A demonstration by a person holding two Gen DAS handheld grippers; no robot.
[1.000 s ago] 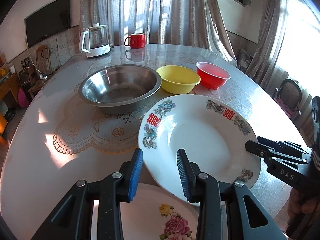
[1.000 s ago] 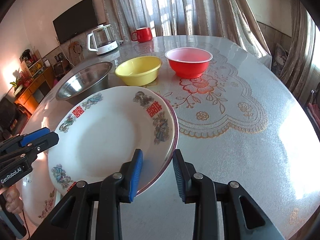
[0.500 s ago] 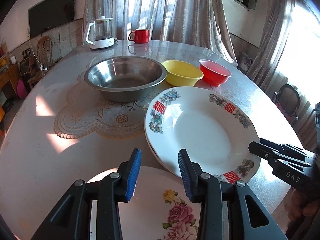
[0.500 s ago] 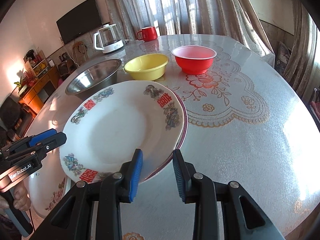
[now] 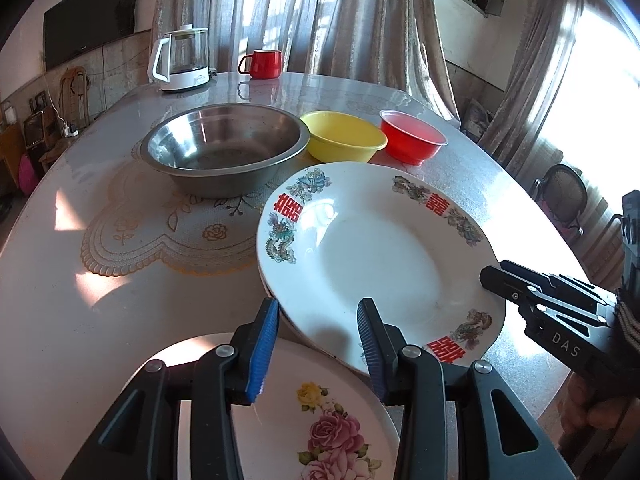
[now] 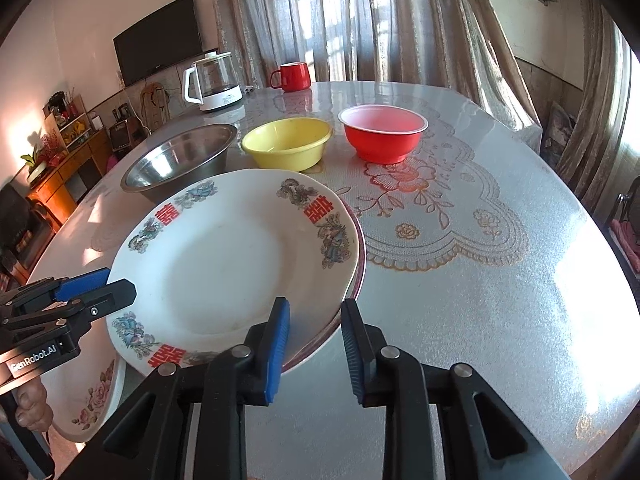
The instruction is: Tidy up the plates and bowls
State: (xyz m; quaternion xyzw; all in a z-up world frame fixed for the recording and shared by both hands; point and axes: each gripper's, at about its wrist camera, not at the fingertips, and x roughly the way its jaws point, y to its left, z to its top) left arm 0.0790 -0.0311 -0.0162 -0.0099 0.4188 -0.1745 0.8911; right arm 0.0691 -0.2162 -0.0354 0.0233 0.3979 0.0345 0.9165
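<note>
A white plate with red characters [image 5: 376, 256] lies stacked on another plate, whose rim shows under it in the right wrist view [image 6: 358, 264]. It also shows in the right wrist view [image 6: 232, 260]. A rose plate [image 5: 316, 420] lies at the near table edge under my left gripper [image 5: 316, 344], which is open and empty; the top plate's near rim overlaps it. My right gripper [image 6: 314, 344] is open, its jaws on either side of the stacked plates' near edge. A steel bowl [image 5: 224, 148], a yellow bowl [image 5: 344, 140] and a red bowl [image 5: 412, 140] stand in a row behind.
A glass kettle [image 5: 180, 60] and a red mug [image 5: 262, 64] stand at the far table edge. A lace-pattern mat [image 6: 440, 216] covers the table right of the plates. A chair [image 5: 564, 196] stands off the right side.
Both grippers have drawn back a little toward the near edge, so more of the rose plate shows under the left one. The plates and bowls have not moved.
</note>
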